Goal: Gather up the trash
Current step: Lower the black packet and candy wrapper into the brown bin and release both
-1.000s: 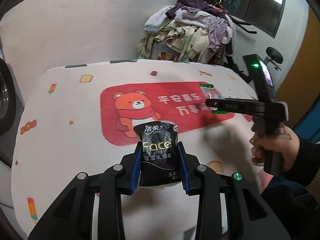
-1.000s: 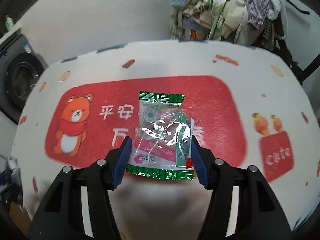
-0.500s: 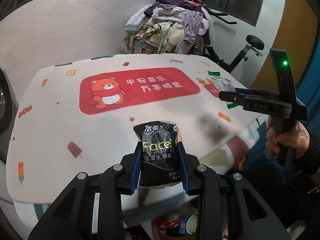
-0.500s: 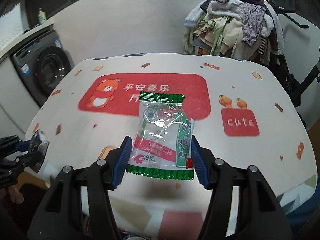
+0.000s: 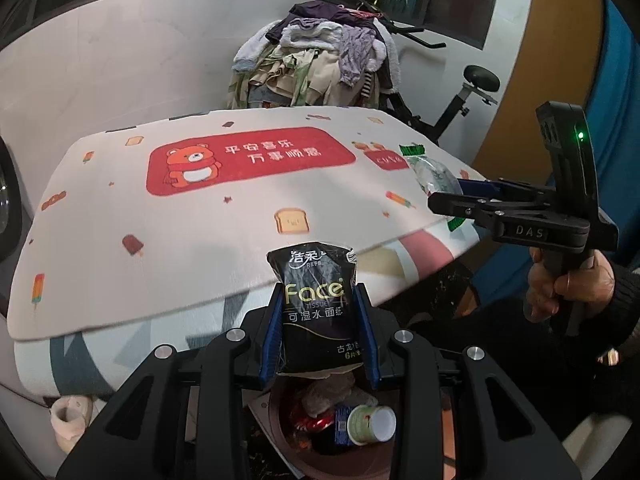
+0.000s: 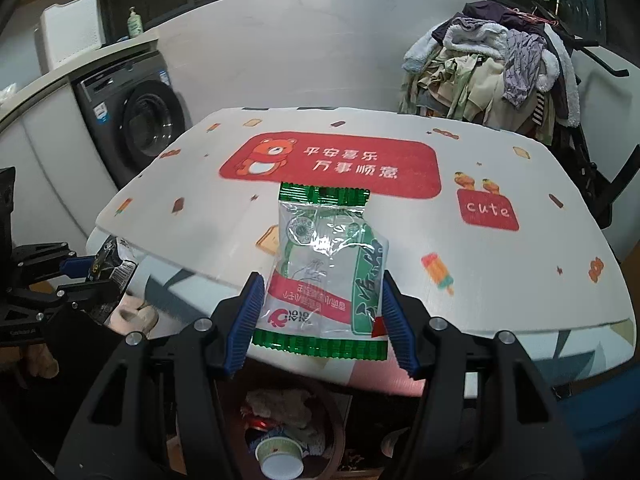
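Glossy black plastic tissue pack point(image 5: 314, 304), crinkly clear-and-green plastic wrapper point(image 6: 326, 276), matt printed cloth table cover point(image 6: 400, 248).

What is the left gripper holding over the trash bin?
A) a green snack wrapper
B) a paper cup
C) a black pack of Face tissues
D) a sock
C: in the left wrist view the left gripper is clamped on a black tissue pack printed "Face", above the trash bin; the green-edged snack wrapper is in the right gripper instead.
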Motion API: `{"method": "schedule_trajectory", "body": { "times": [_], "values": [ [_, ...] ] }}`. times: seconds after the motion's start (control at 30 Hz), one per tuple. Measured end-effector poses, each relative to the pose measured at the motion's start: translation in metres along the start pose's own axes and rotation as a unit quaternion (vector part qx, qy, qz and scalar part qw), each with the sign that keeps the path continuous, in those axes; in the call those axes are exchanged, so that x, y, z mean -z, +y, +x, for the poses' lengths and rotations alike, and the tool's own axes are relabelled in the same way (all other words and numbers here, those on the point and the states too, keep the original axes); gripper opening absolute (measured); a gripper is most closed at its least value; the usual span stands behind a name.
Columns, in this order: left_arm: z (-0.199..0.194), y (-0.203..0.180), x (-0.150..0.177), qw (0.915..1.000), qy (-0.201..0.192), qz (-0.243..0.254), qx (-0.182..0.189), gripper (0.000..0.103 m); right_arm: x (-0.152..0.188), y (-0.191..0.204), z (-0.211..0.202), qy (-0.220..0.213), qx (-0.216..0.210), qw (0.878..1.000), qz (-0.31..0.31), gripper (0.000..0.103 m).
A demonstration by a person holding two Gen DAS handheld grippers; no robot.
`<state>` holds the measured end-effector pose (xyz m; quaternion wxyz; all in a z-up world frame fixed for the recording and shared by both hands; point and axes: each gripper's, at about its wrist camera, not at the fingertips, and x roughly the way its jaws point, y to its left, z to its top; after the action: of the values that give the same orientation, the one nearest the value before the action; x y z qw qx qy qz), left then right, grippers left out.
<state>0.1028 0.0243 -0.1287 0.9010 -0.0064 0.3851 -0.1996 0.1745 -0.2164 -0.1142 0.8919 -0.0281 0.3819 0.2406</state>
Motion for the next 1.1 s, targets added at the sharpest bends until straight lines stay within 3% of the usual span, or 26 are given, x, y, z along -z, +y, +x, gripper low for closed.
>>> {"method": "schedule_trajectory", "body": {
  "times": [0.5,0.93,1.03,1.1],
  "values": [
    [-0.003,0.008,0.054,0.9994,0.015,-0.028,0.012,0.033,0.071,0.031,0.002,0.044,-0.020,0.998,-0.046,0.059],
    [0.005,0.008,0.067,0.9991,0.019,-0.031,0.021,0.034,0.095,0.053,0.026,0.095,-0.035,0.991,-0.088,0.061],
    [0.007,0.006,0.069,0.9989,0.023,-0.030,0.026,0.035,0.098,0.053,0.029,0.098,-0.031,0.991,-0.086,0.067],
    [0.010,0.005,0.070,0.9987,0.029,-0.031,0.027,0.035,0.099,0.053,0.029,0.097,-0.032,0.991,-0.084,0.077]
  ]
}}
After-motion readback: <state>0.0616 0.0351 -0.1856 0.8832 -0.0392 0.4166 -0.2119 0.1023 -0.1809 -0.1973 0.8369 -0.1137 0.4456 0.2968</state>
